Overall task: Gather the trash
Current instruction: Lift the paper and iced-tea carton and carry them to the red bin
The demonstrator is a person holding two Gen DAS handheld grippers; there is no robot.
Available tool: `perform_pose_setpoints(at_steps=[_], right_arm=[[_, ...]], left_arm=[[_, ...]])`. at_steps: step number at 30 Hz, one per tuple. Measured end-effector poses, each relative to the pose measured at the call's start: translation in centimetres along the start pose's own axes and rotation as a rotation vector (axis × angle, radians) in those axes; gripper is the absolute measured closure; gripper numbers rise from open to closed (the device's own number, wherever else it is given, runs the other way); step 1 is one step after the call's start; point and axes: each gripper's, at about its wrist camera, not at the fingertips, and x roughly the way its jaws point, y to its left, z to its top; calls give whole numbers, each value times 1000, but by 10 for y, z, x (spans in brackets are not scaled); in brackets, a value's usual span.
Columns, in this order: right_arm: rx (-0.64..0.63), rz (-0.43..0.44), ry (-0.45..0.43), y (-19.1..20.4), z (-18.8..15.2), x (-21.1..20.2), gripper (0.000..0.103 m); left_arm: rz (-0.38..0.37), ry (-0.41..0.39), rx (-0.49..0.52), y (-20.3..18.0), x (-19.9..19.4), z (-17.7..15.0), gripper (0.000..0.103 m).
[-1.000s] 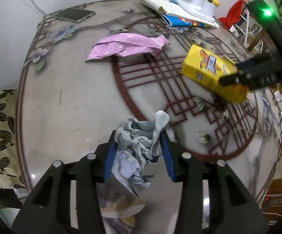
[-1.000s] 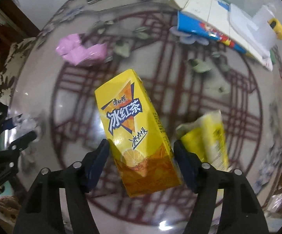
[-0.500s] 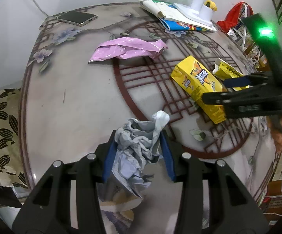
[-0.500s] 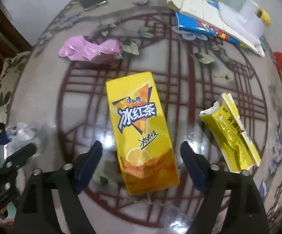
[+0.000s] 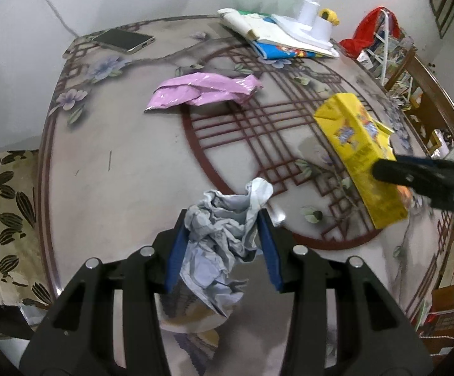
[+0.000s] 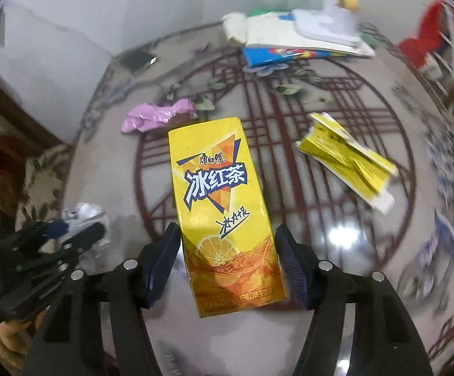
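yellow is the loudest colour here: a yellow drink carton (image 6: 227, 206) sits between the blue pads of the right gripper (image 6: 228, 263), whose jaws are closing; both pads look to be against the carton's lower sides, and in the left wrist view the carton (image 5: 360, 156) appears lifted and tilted above the round table (image 5: 117, 169). a torn yellow wrapper (image 6: 346, 159) lies flat on the table's red lattice pattern, to the carton's right and apart from it. a crumpled pink plastic bag (image 5: 203, 92) lies further back near the lattice's edge, clear of both grippers. at the far rim are a stack of papers and booklets (image 5: 277, 39) with a white stand (image 5: 313, 23) on top, and a phone (image 5: 123, 40) off to the left by the wall. a floral cushion (image 5: 4, 219) sits beside the table's left edge. nothing stands between the grippers and the loose trash.

the left gripper (image 5: 222, 241) is narrowed on a wad of crumpled grey-white paper (image 5: 224, 238), both blue pads pressed into its sides, with the paper hanging below the fingertips near the table's near edge. the right wrist view is blurred toward its edges.
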Motion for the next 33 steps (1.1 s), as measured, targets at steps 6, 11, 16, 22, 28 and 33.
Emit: perform_pose_setpoints(at_steps=[6,11,16,22,28,33], right_arm=[[142,9,-49,-8,-38,-32,42],[235,3,-73,-19,-66,-50,42],[297,-23,-102,-29,-87,-67,42],[349,-32,-115,-37,-111,-79,42],[371,-40,-135,-37,-125,-90,42],[384,-48,-156,-37,-132,-100,42]], left_arm=[[-24,-20,42,-15,-9,-2,62],[-43,-19,100,-30,-12,-7,62],[-63,-20,145,-44,-15,-11,62],[-87,-27,194,-57,-20,-15,62],[-102,-34,215,-65,-24,-18,62],[-110,-52,233,-70,-30,-20,62]])
